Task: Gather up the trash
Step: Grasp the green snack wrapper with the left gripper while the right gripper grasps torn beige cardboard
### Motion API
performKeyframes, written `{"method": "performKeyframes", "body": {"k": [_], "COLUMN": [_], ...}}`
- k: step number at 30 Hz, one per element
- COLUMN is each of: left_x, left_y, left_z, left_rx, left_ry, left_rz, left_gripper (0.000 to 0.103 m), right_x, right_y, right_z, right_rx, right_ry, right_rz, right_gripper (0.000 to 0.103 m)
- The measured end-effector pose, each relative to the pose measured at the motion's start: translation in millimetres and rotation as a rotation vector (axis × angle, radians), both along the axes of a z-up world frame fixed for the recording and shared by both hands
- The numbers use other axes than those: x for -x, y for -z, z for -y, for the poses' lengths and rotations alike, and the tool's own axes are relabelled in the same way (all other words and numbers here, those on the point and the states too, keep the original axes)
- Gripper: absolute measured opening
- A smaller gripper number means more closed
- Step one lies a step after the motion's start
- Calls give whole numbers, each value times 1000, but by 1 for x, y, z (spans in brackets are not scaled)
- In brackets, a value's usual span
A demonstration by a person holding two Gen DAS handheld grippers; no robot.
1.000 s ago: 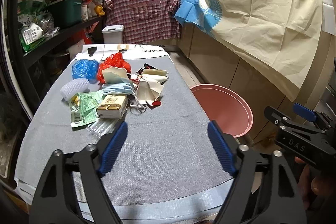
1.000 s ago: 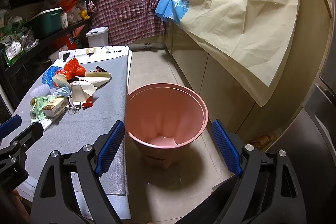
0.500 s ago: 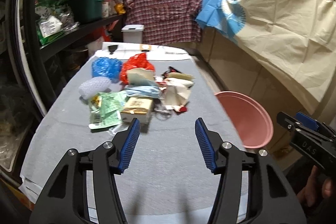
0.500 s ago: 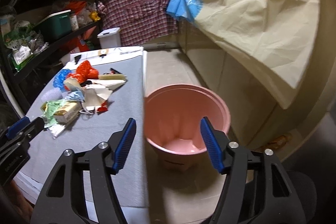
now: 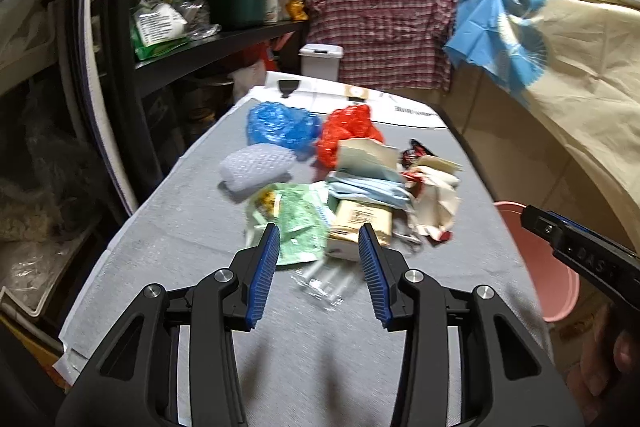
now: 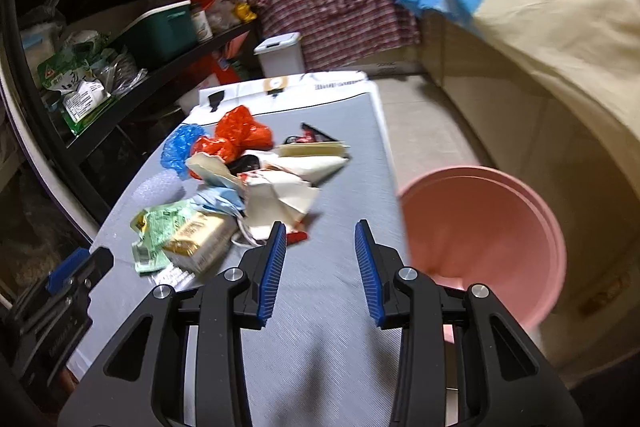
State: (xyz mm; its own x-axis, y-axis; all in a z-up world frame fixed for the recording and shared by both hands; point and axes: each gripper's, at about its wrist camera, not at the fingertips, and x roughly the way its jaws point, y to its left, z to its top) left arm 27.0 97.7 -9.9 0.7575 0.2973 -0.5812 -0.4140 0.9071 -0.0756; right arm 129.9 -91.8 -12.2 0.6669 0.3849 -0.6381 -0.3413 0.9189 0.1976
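Through the left wrist camera, my left tongs [image 5: 319, 269] stand apart with nothing between them, hanging over the near part of the grey table [image 5: 192, 227]. Just beyond their tips lies a clear plastic wrapper [image 5: 326, 285], then the trash pile [image 5: 340, 183]: a green packet [image 5: 298, 223], a small carton [image 5: 360, 227], a blue bag [image 5: 280, 125] and a red bag [image 5: 346, 133] at the far side. The pink bin [image 5: 536, 267] shows past the table's right edge.

Through the right wrist camera, my right tongs [image 6: 320, 269] are likewise apart and empty, over the near right of the table. The pile sits to the left and farther off; the bin stands on the floor just right of the table, and what I see of its inside holds nothing.

I judge collection has not started: every piece is still on the table.
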Motion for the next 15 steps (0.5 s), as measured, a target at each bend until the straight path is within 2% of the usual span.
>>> {"method": "performKeyframes", "body": {"k": [6,15], "left_x": [-12,-37], "left_y": [14,39], "left_z": [-25,-46], "left_rx": [17,62], "left_ry": [-67,-93], "left_rz": [-39,-103], "left_gripper": [41,41], "right_x": [-29,-63], "right_y": [24,55], "right_z": [-21,-41], "right_rx": [3,22], "right_ry": [-16,-29], "right_rz": [-64,-144], "right_gripper": [37,38]}}
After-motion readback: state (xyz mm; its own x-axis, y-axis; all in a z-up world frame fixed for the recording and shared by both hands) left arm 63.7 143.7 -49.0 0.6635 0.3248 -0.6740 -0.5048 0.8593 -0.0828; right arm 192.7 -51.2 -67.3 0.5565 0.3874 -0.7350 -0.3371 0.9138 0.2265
